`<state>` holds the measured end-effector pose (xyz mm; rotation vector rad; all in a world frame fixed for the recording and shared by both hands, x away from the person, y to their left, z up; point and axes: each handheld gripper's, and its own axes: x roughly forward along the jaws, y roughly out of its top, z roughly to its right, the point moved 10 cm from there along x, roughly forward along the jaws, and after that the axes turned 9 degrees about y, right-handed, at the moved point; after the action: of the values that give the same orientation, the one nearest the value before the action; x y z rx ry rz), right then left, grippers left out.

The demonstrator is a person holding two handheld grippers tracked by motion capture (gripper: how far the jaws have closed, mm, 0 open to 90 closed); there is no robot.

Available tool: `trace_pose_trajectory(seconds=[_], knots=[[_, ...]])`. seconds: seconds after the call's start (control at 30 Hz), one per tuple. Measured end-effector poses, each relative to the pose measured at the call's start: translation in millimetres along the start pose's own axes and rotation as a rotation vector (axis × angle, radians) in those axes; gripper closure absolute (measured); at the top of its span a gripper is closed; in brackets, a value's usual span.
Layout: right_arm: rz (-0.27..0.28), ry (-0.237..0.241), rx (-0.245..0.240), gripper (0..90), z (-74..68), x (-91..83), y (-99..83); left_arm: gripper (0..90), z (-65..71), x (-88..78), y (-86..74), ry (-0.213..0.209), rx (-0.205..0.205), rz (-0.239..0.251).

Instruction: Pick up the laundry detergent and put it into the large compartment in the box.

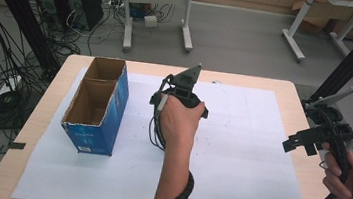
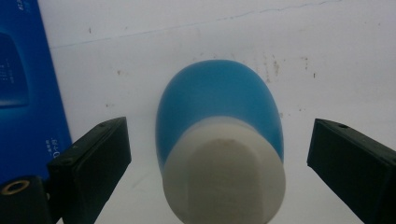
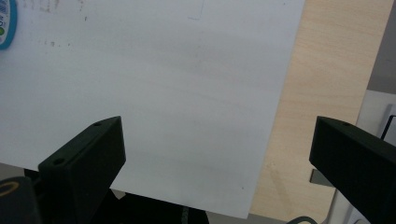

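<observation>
A blue bottle [image 2: 219, 98] with a white cap [image 2: 224, 182] rests on the white sheet [image 2: 327, 56], its cap end toward the camera. My left gripper [image 2: 219, 158] is open, with one jaw on each side of the bottle and a gap to both. In the high view a hand holds the left gripper [image 1: 183, 92] over the middle of the table and hides the bottle. My right gripper [image 1: 319, 128] is open at the table's right edge, and in its own view the right gripper [image 3: 217, 158] has nothing between the jaws.
A blue cardboard box [image 1: 97, 105] with two open-topped compartments stands at the left of the wooden table [image 1: 291, 92], and the box [image 2: 23, 88] is close to the left jaw. A blue-edged sliver [image 3: 4, 23] shows at the sheet's far corner.
</observation>
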<state>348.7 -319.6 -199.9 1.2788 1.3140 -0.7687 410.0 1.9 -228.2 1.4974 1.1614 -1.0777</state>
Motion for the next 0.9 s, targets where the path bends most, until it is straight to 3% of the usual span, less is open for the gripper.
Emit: trace_pose_trajectory(seconds=[0.13, 0.27, 0.47, 0.9], knots=[[0.000, 0.001, -0.002, 3.4, 0.2, 0.7, 0.4, 7.2, 0.8, 2.0, 0.2, 0.003, 0.001, -0.004], [0.001, -0.001, -0.006, 3.4, -0.9, 0.9, 0.8, 13.6, 2.5, 3.7, 0.1, 0.013, 0.000, -0.001], [-0.001, -0.001, -0.005, 3.4, -0.5, 0.9, 1.3, 31.7, 3.5, 4.9, -1.3, 0.036, -0.001, 0.009], [0.000, 0.003, -0.001, 3.4, 0.7, 0.6, 1.0, 36.9, 5.4, 2.6, -2.6, 0.046, 0.000, 0.026]])
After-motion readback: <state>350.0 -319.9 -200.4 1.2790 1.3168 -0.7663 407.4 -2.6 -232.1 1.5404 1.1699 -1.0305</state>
